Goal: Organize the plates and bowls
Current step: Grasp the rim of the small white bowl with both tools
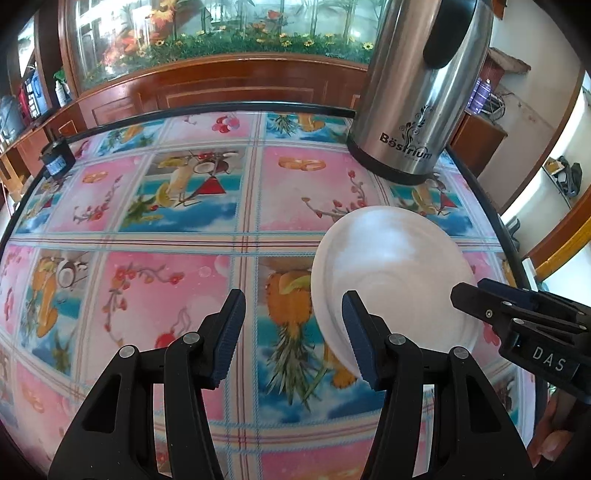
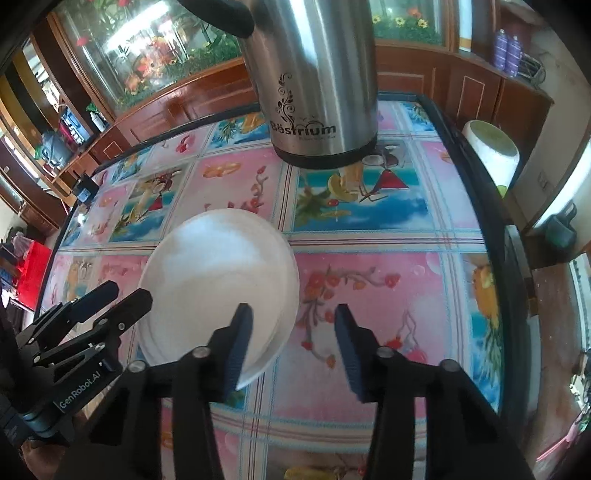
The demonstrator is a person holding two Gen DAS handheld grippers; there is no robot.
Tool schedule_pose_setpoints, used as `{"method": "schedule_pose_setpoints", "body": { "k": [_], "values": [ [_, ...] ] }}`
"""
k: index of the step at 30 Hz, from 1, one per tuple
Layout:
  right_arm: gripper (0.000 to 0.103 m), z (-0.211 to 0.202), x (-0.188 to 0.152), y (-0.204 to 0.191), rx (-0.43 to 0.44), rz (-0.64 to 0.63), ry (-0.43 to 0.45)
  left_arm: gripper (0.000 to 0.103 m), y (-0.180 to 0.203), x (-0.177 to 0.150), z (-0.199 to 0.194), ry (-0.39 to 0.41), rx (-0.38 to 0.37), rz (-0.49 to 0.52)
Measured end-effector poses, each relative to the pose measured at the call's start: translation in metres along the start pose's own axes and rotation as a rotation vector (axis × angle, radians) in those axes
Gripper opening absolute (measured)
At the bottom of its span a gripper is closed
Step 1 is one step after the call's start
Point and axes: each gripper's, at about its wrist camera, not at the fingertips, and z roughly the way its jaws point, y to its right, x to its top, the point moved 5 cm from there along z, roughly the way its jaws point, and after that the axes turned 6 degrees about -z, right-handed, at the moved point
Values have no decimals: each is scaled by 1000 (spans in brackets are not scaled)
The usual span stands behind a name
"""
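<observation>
So: left gripper part-open, nothing btwn jaws, over tabletop. White plate flat on tabletop btwn both grippers. Right gripper part-open, empty, beside plate. Steel kettle behind.

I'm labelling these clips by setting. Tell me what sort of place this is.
Most likely a living or dining room in a home. A table covered with a fruit-patterned cloth holds a white plate and a steel kettle, and behind it stands a fish tank set in a wooden cabinet.
</observation>
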Motion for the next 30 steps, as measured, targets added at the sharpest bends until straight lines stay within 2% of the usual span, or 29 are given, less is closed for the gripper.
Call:
{"method": "schedule_pose_setpoints", "body": {
  "k": [1, 3, 5, 6, 8, 12, 19, 30],
  "values": [
    [37, 1, 0, 0, -1, -4, -1, 54, 0, 0, 4, -5, 10, 1],
    [32, 2, -1, 0, 10, -4, 1, 39, 0, -1, 12, -26, -4, -7],
    [32, 0, -2, -3, 47, 0, 12, 17, 4, -3, 14, -46, -36, -6],
    [32, -1, -2, -4, 52, -2, 14, 15, 7, -3, 13, -49, -32, 3],
    [31, -1, -3, -9, 39, -18, 11, 14, 11, -4, 10, -48, -20, 20],
    [29, -2, -7, -14, 64, -11, 9, 12, 6, -5, 8, -86, -74, -25],
    [28, -13, -23, -25, 95, -18, 9, 11, -5, -21, -11, -96, -106, -67],
    [28, -47, -72, -68, 129, -90, 12, 11, -34, -75, -75, -34, -62, -49]
  ]
}}
